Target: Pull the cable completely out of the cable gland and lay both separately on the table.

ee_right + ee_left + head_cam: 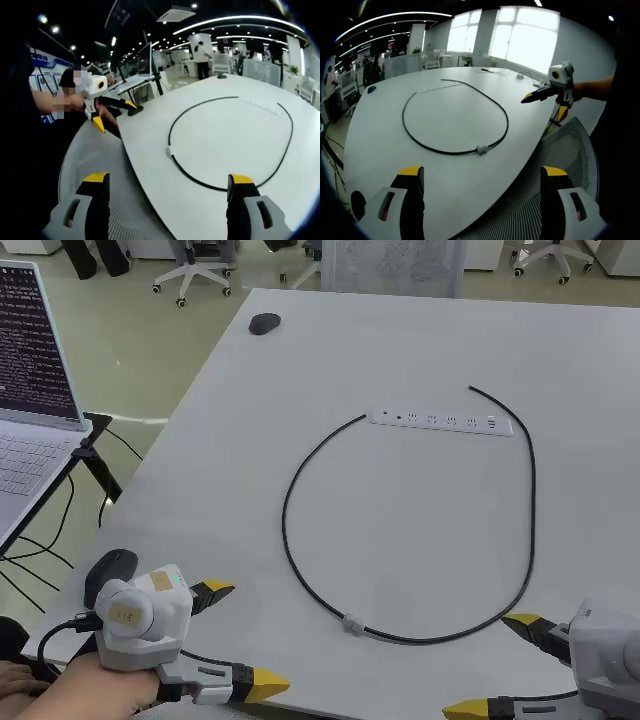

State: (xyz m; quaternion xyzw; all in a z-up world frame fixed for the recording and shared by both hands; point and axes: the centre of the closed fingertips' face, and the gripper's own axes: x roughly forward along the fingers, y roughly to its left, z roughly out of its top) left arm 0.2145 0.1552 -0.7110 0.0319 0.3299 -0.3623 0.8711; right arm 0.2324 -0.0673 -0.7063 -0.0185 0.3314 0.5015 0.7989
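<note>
While both pairs of my fingers stand spread wide and hold nothing, the job has yet to begin. My left gripper hovers at about 7 o'clock in the head view, off the near edge of the table, and my right gripper hangs at about 5 o'clock, its jaws just as far apart and touching nothing. Between them, a little further out, the cable gland lies on the table, a small pale fitting threaded on the black cable at roughly 6 o'clock of the big open loop the cable makes. Both cable ends lie at the far side, near 12 o'clock, close by a white power strip. Beyond that, a mouse rests at 11 o'clock. As I judge it, everything is left: gripping gland and cable, drawing a long run through, and laying the two apart.
</note>
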